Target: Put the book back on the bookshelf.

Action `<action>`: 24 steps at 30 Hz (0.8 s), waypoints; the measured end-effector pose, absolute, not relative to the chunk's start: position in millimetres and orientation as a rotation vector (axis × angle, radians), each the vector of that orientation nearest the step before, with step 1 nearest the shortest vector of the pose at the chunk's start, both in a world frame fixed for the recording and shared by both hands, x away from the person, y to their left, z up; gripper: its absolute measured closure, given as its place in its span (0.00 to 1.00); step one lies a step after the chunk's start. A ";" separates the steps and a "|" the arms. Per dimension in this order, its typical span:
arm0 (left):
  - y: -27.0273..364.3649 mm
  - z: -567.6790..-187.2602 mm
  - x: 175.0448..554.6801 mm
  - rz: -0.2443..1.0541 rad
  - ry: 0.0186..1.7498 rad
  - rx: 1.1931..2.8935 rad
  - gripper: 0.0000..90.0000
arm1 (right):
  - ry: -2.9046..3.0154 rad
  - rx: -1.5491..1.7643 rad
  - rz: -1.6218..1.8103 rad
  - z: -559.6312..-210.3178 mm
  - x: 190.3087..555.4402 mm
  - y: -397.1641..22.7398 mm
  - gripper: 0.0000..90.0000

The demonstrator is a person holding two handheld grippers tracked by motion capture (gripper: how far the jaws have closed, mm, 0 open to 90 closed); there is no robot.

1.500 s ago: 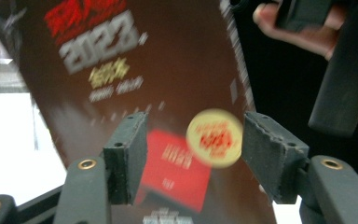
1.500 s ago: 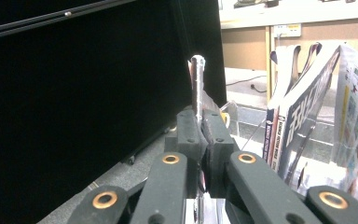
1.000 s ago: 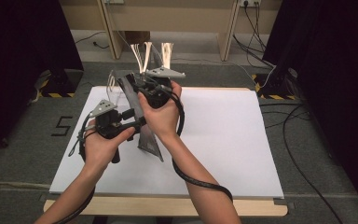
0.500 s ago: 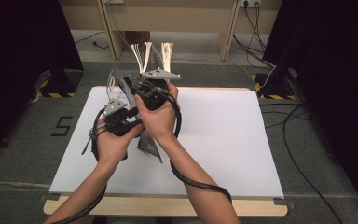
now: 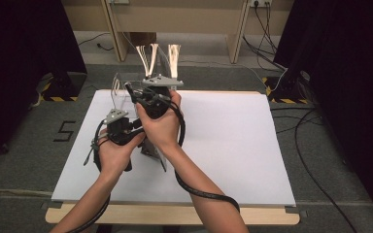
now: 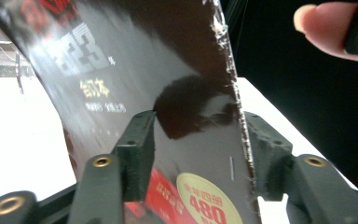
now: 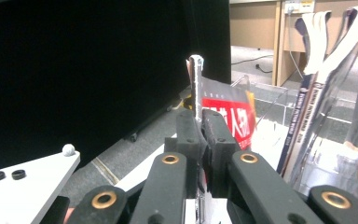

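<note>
Magazine [image 5: 151, 148] hangs upright over the near-left part of the white table [image 5: 233, 145], pinched by its edge in the right gripper [image 5: 156, 92], whose jaws are clamped tight on the thin spine (the right gripper view shows the pads pressed together with the white edge standing up between them). A second ago the left gripper [image 5: 119, 124] sat lower and further left with its jaws fully spread; now it has come in beside the right hand and its jaws have just been closing, the glossy cover lying between them in the left gripper view. The pads flank the sheet and do not yet press it, so the second hold is probably only being set up. Dark, slick cover stock with a red block, pale lettering and a round cream sticker; the paper bows in a soft curve and its right edge looks frayed. Behind, at the far side, a clear acrylic rack [image 5: 126, 94] holds more magazines [image 5: 160, 56], fanned open
</note>
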State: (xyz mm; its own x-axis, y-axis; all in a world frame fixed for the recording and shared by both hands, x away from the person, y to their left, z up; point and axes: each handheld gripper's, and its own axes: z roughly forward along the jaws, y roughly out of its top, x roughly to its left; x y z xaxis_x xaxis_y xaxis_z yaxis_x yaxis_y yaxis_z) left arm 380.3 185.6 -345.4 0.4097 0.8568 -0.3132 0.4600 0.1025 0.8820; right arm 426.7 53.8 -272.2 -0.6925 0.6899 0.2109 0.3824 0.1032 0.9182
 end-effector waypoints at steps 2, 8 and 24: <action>190.7 -347.5 376.3 0.409 1.219 1.512 0.66 | 2.119 1.051 1.623 -272.6 424.8 55.3 0.96; 201.2 -352.7 368.1 0.416 1.219 1.539 0.80 | 2.164 1.036 1.635 -276.8 422.6 61.8 0.95; 217.6 -363.6 361.4 0.431 1.238 1.584 0.96 | 2.209 1.033 1.637 -276.9 416.4 68.8 0.81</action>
State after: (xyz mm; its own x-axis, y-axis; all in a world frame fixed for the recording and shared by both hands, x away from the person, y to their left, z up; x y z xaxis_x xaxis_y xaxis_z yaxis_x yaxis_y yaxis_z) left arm 361.4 217.6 -363.6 0.4040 0.8658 -0.2954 0.4947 0.0649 0.8666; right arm 416.4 68.8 -276.9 -0.7342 0.6368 0.2353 0.4107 0.1406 0.9009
